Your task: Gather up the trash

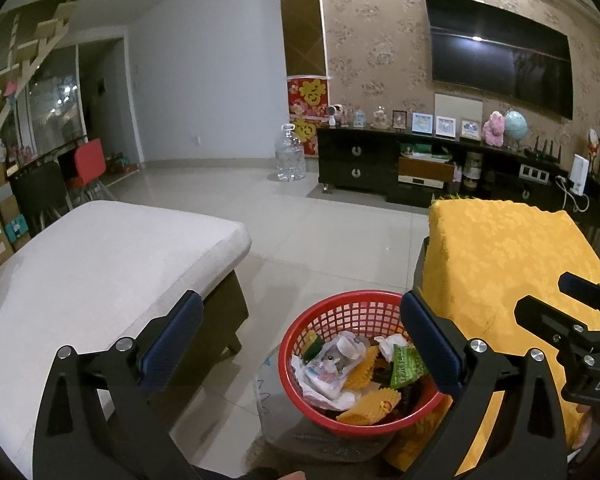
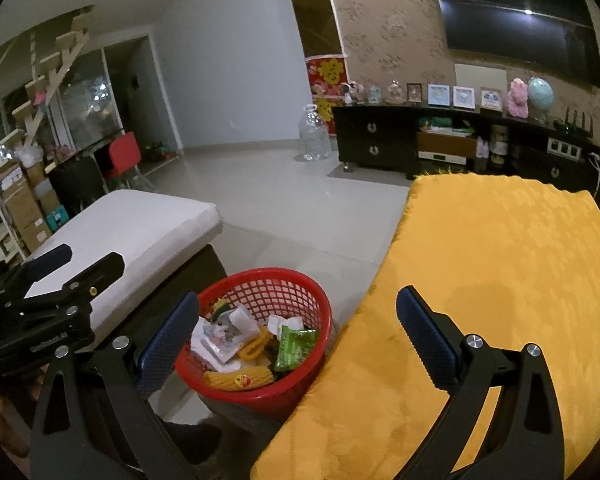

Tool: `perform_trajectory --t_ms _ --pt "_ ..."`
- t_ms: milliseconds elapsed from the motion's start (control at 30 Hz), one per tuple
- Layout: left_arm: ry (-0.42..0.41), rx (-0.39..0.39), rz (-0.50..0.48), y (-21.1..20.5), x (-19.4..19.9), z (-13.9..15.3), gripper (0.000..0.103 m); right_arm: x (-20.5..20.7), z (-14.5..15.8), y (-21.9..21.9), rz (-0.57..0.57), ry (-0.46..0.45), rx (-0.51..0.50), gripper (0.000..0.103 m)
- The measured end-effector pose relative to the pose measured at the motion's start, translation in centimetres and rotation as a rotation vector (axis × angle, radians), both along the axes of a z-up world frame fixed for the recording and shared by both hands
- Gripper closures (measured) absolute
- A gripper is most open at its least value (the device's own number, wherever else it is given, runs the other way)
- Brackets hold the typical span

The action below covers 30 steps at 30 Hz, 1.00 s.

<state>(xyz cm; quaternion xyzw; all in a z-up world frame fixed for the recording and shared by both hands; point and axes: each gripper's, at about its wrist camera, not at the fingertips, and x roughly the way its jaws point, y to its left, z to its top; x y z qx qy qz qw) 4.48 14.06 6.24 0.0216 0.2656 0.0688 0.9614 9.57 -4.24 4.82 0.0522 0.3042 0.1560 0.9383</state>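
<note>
A red mesh basket (image 1: 342, 309) stands on the floor between a white ottoman and a yellow-covered table; it also shows in the right wrist view (image 2: 260, 280). It holds trash: white wrappers (image 1: 332, 364), yellow foam nets (image 1: 370, 404) and a green packet (image 1: 406, 366). My left gripper (image 1: 300, 344) is open and empty above the basket. My right gripper (image 2: 298, 332) is open and empty, over the basket's right rim and the table edge. The right gripper shows at the right of the left wrist view (image 1: 560, 304). The left gripper shows at the left of the right wrist view (image 2: 72, 264).
A white ottoman (image 1: 100, 264) is on the left. The table with a yellow cloth (image 2: 500, 280) is on the right. A dark TV cabinet (image 1: 420, 168), a wall TV (image 1: 500, 52) and a large clear water bottle (image 1: 289, 154) are at the back. Tiled floor (image 1: 320, 216) lies between.
</note>
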Motion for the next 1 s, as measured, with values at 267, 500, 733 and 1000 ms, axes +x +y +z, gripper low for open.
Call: perform_trajectory --t_ms 267,500,733,1000 --pt "0.005 0.002 -0.009 -0.55 0.08 -0.31 0.008 0.18 -0.29 0.11 0.001 0.003 -0.007 0.007" --pt "0.004 0.004 -0.011 -0.52 0.10 -0.30 0.008 0.16 -0.24 0.13 0.001 0.003 -0.007 0.007" --pt "0.002 0.002 -0.010 -0.61 0.08 -0.44 0.008 0.16 -0.21 0.17 0.002 0.003 -0.009 0.007" --pt "0.000 -0.001 -0.016 -0.97 0.01 -0.58 0.008 0.07 -0.56 -0.20 0.006 0.005 -0.013 0.007"
